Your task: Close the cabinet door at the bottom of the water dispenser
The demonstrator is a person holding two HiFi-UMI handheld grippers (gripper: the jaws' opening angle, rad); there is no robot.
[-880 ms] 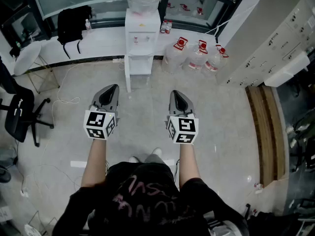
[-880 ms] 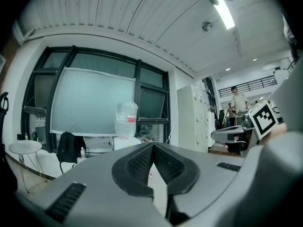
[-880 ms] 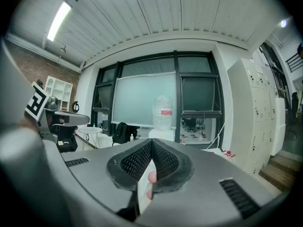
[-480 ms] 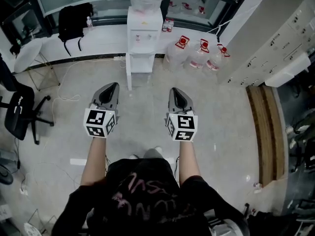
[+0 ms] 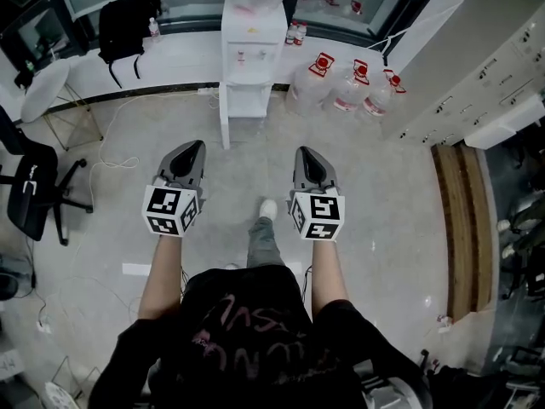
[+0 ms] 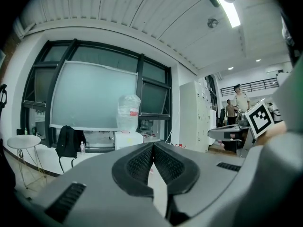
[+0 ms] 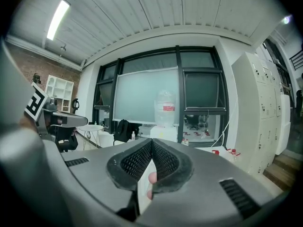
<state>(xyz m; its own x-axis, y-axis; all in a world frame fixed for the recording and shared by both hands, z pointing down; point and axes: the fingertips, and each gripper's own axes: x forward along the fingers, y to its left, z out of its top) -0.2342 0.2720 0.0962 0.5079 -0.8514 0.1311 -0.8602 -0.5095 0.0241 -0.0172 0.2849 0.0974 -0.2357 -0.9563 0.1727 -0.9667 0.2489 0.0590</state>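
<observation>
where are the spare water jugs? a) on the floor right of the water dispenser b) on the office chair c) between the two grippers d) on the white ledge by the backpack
a: the three red-capped jugs stand on the floor just to the right of the water dispenser, well ahead of both grippers.

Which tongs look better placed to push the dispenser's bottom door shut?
Left, probably. The door swings out on the water dispenser's left side, nearly ahead of the left tongs; the right tongs sit farther across. Both are shut and empty.
</observation>
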